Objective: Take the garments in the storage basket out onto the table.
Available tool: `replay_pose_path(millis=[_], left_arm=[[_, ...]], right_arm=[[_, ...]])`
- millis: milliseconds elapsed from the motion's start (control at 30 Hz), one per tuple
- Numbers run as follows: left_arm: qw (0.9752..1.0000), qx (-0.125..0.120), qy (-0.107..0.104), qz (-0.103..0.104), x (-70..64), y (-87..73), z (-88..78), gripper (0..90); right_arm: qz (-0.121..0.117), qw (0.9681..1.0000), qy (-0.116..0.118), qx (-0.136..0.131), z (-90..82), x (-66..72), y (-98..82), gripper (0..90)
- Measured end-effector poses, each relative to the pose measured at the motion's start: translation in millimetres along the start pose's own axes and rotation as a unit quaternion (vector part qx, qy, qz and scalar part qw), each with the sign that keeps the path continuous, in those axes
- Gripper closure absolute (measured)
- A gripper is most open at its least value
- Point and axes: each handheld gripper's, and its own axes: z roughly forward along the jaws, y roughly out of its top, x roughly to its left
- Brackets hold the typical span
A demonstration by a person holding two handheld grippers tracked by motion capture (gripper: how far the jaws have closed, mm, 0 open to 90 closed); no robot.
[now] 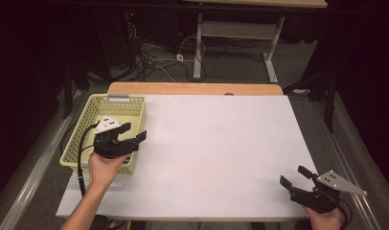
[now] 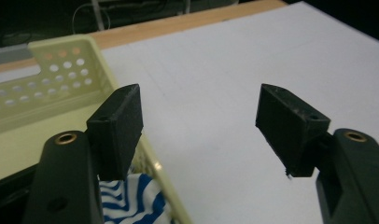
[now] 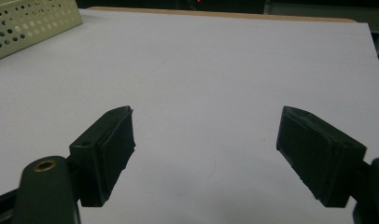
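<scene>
Setting: a dim room, cables trailing on the floor at 12 o'clock beyond the table, whose wooden top was covered by a white sheet.

Item 1 — basket: pale yellow, perforated plastic, standing at the sheet's 9 o'clock edge. In the left gripper view its near rim ran between the jaws.

Item 2 — striped cloth: blue and white, lying inside the basket against the near wall, just under the left-hand jaw. How much of it there was could not be told; most lay below the frame.

Item 3 — left gripper: held over the basket's near right corner, jaws spread wide with nothing between them, pointing toward 2 o'clock.

Item 4 — right gripper: at 5 o'clock on the sheet, well apart from the basket, jaws likewise wide and empty, hovering over bare white surface.

Handling note, as a judgement: the cloth appeared to be the work in hand. To lift it cleanly, the left gripper would want tipping down inside the rim — both jaws within the wall, not astride it — and closing on a bunched fold rather than a single layer, so the fabric did not slip or drag the light basket along.
</scene>
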Motion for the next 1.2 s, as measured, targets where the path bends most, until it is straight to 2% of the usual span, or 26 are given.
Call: replay_pose_path(millis=[133, 267, 467, 733, 900, 1100, 1200], left_arm=[[0.9994, 0.031, 0.014, -0.006, 7.6, 2.8, 0.3, 28.6], [0.9981, 0.056, 0.026, -0.001, 12.6, 2.4, 0.9, 26.4], [0.9956, 0.081, 0.047, 0.005, 20.3, 0.1, 0.3, 23.3], [0.9933, 0.106, 0.044, -0.014, 31.6, -5.0, 0.1, 21.5], [0.9919, 0.120, 0.024, -0.035, 38.2, -8.9, 1.2, 18.7], [0.9886, 0.143, 0.028, -0.039, 42.6, -16.5, 3.1, 15.5], [0.9879, 0.147, 0.028, -0.042, 43.7, -18.9, 3.7, 15.2]], right_arm=[[0.000, 1.0000, 0.000, 0.000, 0.2, 0.2, 0.1, 20.1], [0.001, 1.0000, 0.001, -0.002, -0.3, -0.2, -0.2, 20.1], [-0.002, 1.0000, 0.002, 0.000, 1.5, 0.2, 0.7, 20.2], [-0.001, 1.0000, 0.003, 0.000, 2.2, -0.5, 0.8, 20.1], [-0.001, 1.0000, 0.003, 0.000, 1.9, -0.3, 0.7, 20.2], [-0.001, 1.0000, 0.004, 0.001, 2.3, -0.2, 0.9, 20.2], [-0.001, 1.0000, 0.003, 0.000, 2.1, -0.2, 0.8, 20.2]])
